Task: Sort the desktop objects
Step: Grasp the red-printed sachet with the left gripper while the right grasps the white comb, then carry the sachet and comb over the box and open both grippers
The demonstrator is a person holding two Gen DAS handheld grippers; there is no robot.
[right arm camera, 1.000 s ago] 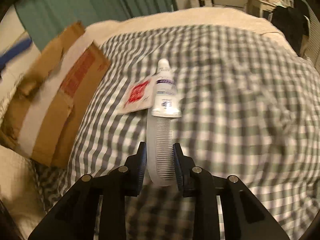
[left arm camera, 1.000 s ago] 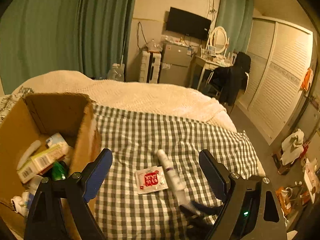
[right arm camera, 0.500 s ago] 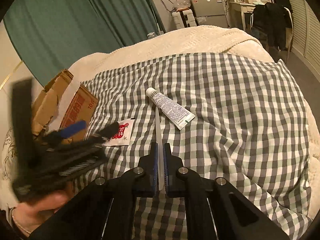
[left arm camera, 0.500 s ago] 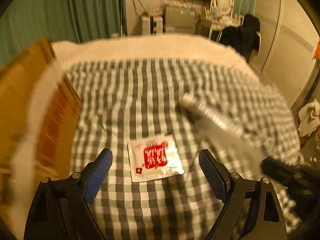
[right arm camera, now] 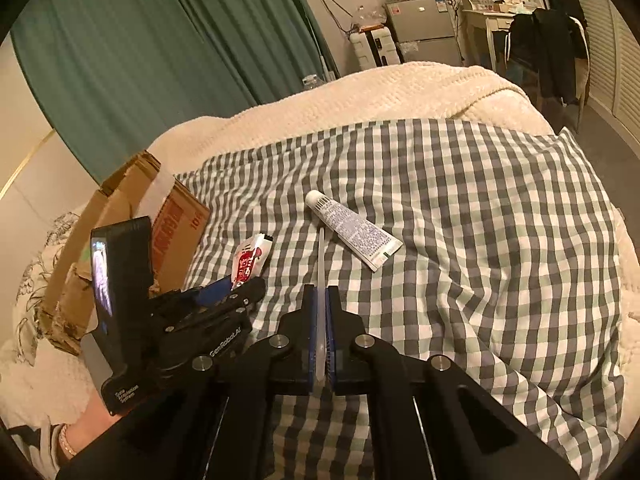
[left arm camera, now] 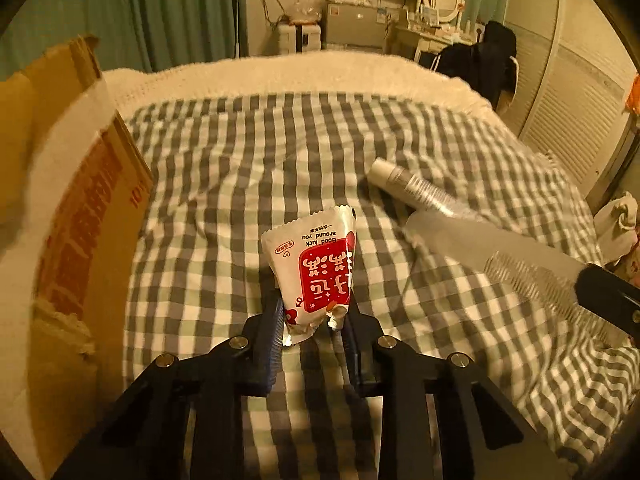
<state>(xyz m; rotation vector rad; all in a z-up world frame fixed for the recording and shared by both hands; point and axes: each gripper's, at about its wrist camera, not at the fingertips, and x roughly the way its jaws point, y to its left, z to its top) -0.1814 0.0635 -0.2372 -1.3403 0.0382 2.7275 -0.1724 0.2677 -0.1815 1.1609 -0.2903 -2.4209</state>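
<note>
**Ana:** Jaws on the left gripper (left arm camera: pixel 314 320) have just been closing, and now they pinch the lower end of the red and white sachet (left arm camera: pixel 316 272), which bends and stands up between the blue pads.

**Ben:** And the other one?

**Ana:** On the right gripper (right arm camera: pixel 320 344) the jaws are pressed right together on the clear plastic comb (right arm camera: pixel 321 280). Seen from the right wrist, the comb is edge-on, a thin strip sticking out forward past the fingertips. From the left wrist it comes in from the right side, flat and pale, with the teeth showing near the black fingers.

**Ben:** Where is the tube?

**Ana:** The white tube (right arm camera: pixel 352 232) lies on the checked cloth (right arm camera: pixel 480 220), cap end away from the grippers, just beyond the comb's tip. I cannot tell whether the comb touches it.

**Ben:** And the box?

**Ana:** The cardboard box (left arm camera: pixel 80 216) sits at the left edge of the cloth, near the sachet but apart from it. Its red print faces the sachet. What it holds is out of sight from here.

**Ben:** Anything of the person?

**Ana:** A wrist with a thin bracelet (right arm camera: pixel 68 442) shows under the left gripper's handle.
</note>
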